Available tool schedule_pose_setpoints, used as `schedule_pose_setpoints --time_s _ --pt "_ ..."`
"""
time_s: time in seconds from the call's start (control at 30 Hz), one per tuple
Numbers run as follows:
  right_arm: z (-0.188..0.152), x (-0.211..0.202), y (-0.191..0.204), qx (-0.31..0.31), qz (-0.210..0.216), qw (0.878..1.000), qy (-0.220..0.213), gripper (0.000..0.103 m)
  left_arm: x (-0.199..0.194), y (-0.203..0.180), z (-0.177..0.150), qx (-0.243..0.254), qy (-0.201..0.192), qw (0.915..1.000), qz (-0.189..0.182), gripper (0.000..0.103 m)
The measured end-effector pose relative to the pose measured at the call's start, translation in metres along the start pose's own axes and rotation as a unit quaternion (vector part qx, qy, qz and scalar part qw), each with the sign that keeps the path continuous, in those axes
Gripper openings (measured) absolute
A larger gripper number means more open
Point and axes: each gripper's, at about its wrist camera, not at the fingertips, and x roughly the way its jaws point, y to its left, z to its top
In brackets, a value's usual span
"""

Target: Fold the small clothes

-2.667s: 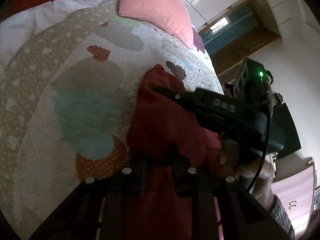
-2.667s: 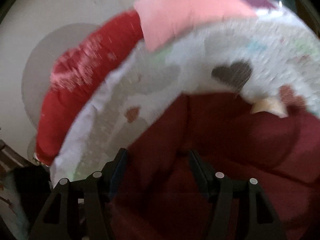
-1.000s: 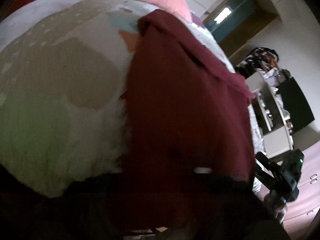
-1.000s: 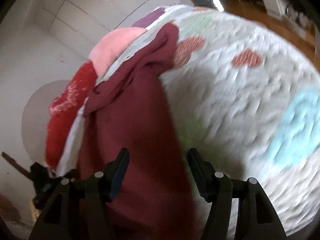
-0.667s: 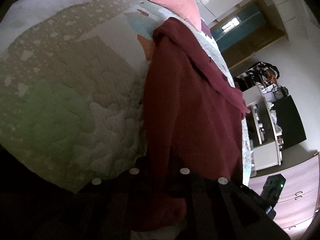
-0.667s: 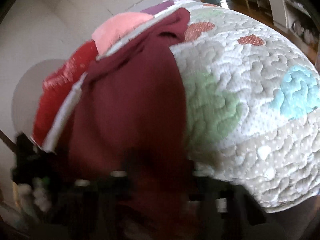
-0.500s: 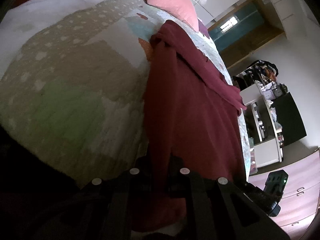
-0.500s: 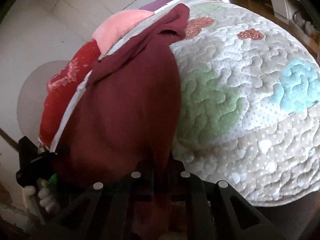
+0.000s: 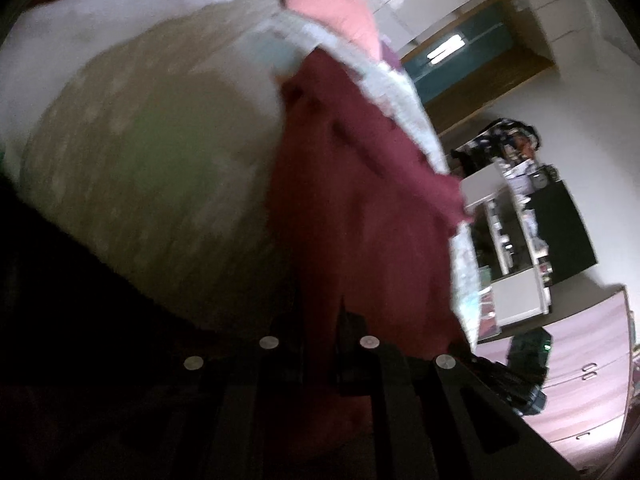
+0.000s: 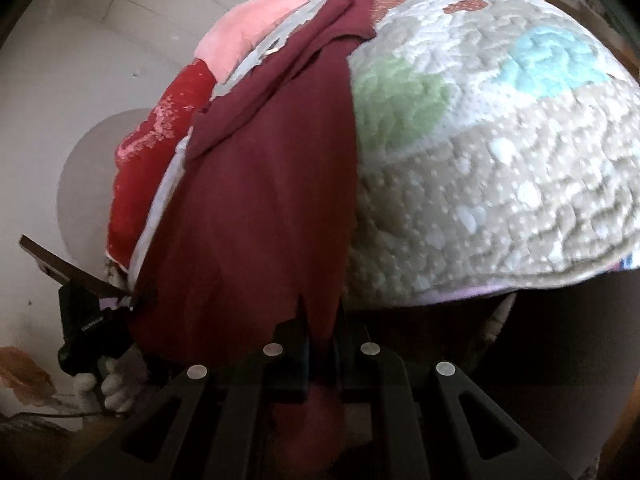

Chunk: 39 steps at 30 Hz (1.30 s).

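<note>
This is a bedroom in a home. A bed (image 10: 520, 160) carries a quilted patchwork cover, with a pink pillow (image 9: 332, 4) at its head. Pink drawers (image 9: 580, 392) and cluttered shelves (image 9: 516, 232) stand nearby.

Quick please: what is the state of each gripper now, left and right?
Left gripper: shut on the garment.
Right gripper: shut on the same garment, at its near edge.
</note>
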Motion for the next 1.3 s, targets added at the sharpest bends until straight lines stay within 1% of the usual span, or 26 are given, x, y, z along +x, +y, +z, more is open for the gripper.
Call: schedule_pose_setpoints --time_s 0.07,0.13,0.2,0.23,0.3,0.37,0.43,0.5,0.57,0.6,0.63,0.67,0.73,0.8,0.83,0.9,0.93,1.03,1.07,1.2,1.27,1.3 --pt "0.011 -0.002 0.003 0.005 0.024 1.0 -0.001 0.009 -0.001 -0.01 0.017 0.008 -0.008 0.9999 -0.01 0.009" --pt "0.028 -0.004 0.007 0.019 0.058 0.998 -0.012 0.009 0.002 -0.022 0.043 0.012 -0.015 0.9996 -0.018 0.009" --pt "0.054 -0.006 0.012 0.036 0.098 0.994 -0.032 0.009 0.009 -0.033 0.068 0.012 -0.02 0.9994 -0.026 0.009" --pt "0.064 -0.005 0.015 0.036 0.106 0.993 -0.038 0.009 0.013 -0.037 0.08 0.014 -0.022 0.9993 -0.026 0.009" --pt "0.093 -0.002 0.025 0.032 0.117 0.991 -0.054 0.009 0.032 -0.046 0.113 0.022 -0.025 0.9994 -0.011 0.009" --pt "0.122 0.002 0.036 0.019 0.12 0.99 -0.069 0.009 0.055 -0.05 0.141 0.021 -0.019 0.9996 0.002 0.009" --pt "0.156 0.01 0.045 0.002 0.11 0.991 -0.082 0.009 0.091 -0.045 0.177 -0.004 -0.003 0.9999 0.014 0.01" --pt "0.19 0.026 0.048 0.011 0.102 0.991 -0.089 0.01 0.118 -0.035 0.2 -0.036 0.017 0.9992 0.009 0.01" --pt "0.216 0.042 0.043 0.027 0.091 0.991 -0.091 0.014 0.145 -0.02 0.227 -0.09 0.042 0.9946 -0.032 0.014" --pt "0.233 0.055 0.032 0.053 0.078 0.991 -0.094 0.018 0.151 -0.016 0.237 -0.115 0.046 0.9909 -0.052 0.015" --pt "0.245 0.063 0.03 0.072 0.076 0.99 -0.094 0.032 0.155 -0.012 0.244 -0.133 0.046 0.9876 -0.069 0.018" --pt "0.257 0.074 0.016 0.108 0.078 0.986 -0.095 0.052 0.156 -0.01 0.25 -0.147 0.038 0.9842 -0.091 0.024" --pt "0.271 0.082 0.001 0.154 0.09 0.978 -0.112 0.071 0.154 -0.014 0.258 -0.143 0.022 0.9834 -0.109 0.03" --pt "0.283 0.083 -0.008 0.172 0.094 0.973 -0.124 0.072 0.147 -0.018 0.265 -0.135 -0.001 0.9834 -0.121 0.039" --pt "0.288 0.084 -0.009 0.17 0.086 0.973 -0.128 0.072 0.146 -0.019 0.268 -0.135 -0.008 0.9834 -0.122 0.044" --pt "0.295 0.082 -0.006 0.15 0.066 0.977 -0.138 0.073 0.142 -0.019 0.275 -0.139 -0.019 0.9822 -0.126 0.045" --pt "0.298 0.081 -0.004 0.142 0.06 0.978 -0.14 0.073 0.14 -0.018 0.277 -0.138 -0.022 0.9829 -0.119 0.045" --pt "0.303 0.076 -0.001 0.119 0.04 0.98 -0.152 0.081 0.139 -0.015 0.28 -0.127 -0.029 0.9875 -0.089 0.046" --pt "0.305 0.074 -0.001 0.114 0.031 0.98 -0.157 0.081 0.139 -0.014 0.278 -0.122 -0.028 0.9887 -0.082 0.046" --pt "0.309 0.059 -0.005 0.112 0.011 0.978 -0.176 0.081 0.14 -0.022 0.264 -0.058 -0.015 0.9979 -0.025 0.046" --pt "0.306 0.051 0.001 0.091 0.005 0.98 -0.179 0.081 0.141 -0.024 0.256 -0.026 -0.009 0.9996 -0.005 0.047" --pt "0.303 0.049 0.007 0.069 -0.005 0.982 -0.175 0.081 0.142 -0.025 0.251 -0.008 -0.006 0.9999 0.006 0.047"
